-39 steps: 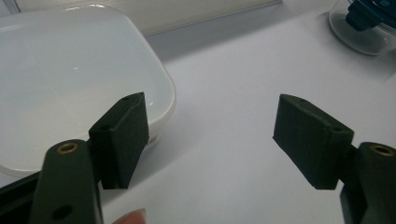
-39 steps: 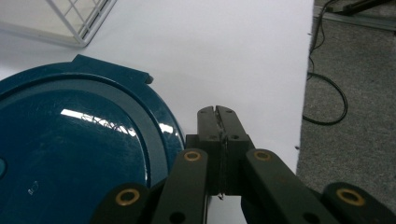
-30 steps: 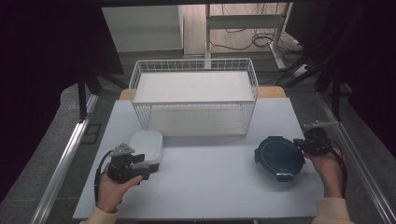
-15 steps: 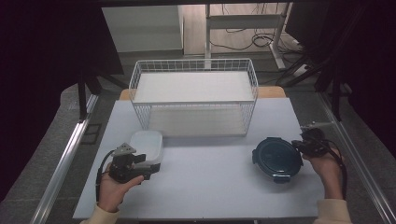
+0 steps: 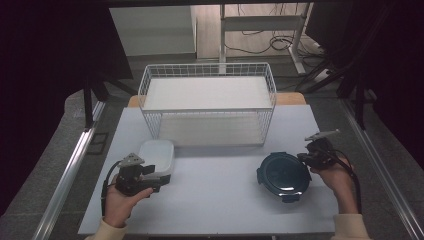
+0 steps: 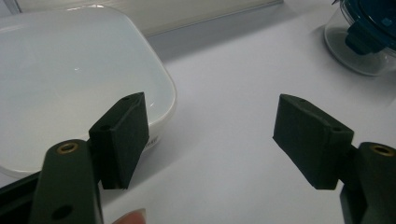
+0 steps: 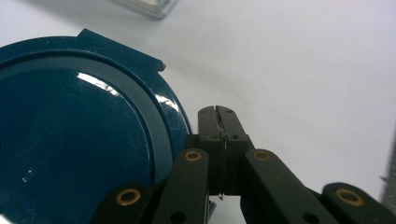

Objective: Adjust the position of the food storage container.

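Note:
A white square container with rounded corners sits on the table's left side. My left gripper is open at its near right corner; one jaw stands close against the container's edge, the other over bare table. On the right is a round container with a dark blue clip lid. My right gripper is at the right rim of that lid. Its jaws are pressed together and I see nothing between them.
A white wire basket stands at the back middle of the white table. Bare table lies between the two containers. Metal rails run along both table sides, and a desk frame with cables stands beyond the basket.
The right gripper and the blue-lidded container have both shifted a little to the left. The left gripper and the white container have stayed about where they were.

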Available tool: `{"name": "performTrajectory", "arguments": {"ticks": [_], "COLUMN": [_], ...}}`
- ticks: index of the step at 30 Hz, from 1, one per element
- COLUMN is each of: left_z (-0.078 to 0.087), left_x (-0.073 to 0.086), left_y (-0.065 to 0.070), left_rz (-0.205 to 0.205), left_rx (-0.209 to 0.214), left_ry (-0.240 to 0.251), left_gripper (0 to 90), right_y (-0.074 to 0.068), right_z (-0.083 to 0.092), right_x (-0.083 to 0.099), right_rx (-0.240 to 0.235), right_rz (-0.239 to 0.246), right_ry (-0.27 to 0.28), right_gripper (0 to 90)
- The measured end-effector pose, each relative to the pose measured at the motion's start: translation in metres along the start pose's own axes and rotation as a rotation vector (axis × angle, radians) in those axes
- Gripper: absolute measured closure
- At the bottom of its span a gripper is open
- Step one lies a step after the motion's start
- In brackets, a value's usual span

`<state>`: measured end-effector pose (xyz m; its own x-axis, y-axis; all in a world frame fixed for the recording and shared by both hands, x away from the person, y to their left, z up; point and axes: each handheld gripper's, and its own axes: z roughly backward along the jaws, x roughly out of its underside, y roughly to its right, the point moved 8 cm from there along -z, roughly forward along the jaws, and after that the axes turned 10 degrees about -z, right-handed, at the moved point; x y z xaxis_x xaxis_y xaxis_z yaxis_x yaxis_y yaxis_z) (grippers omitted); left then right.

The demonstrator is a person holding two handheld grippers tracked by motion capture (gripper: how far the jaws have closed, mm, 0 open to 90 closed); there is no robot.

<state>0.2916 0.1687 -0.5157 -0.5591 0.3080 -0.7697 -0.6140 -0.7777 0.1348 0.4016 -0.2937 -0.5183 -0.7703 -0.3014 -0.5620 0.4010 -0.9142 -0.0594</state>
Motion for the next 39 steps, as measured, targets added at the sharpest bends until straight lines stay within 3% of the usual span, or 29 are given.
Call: {"name": "performTrajectory", "arguments": {"ticks": [5, 15, 24, 39], "left_z": [0.000, -0.001, -0.002, -0.002], "left_x": [0.000, 0.000, 0.000, 0.000], "left_y": [0.000, 0.000, 0.001, 0.001], "left_rz": [0.000, -0.002, -0.003, -0.003], "left_rx": [-0.001, 0.000, 0.002, 0.000], "left_ry": [-0.002, -0.003, -0.007, -0.005], "left_gripper": [26.4, 26.4, 26.4, 26.4], "right_y": [-0.012, -0.025, -0.046, -0.062], "right_z": [0.001, -0.001, -0.004, -0.006], "right_x": [0.000, 0.000, -0.001, 0.000], "right_rx": [-0.036, -0.033, -0.052, -0.046], "right_rz": [0.013, 0.043, 0.092, 0.135], "right_ry": [-0.010, -0.030, -0.048, -0.063], "right_gripper": [89.7, 89.7, 89.6, 89.7]}}
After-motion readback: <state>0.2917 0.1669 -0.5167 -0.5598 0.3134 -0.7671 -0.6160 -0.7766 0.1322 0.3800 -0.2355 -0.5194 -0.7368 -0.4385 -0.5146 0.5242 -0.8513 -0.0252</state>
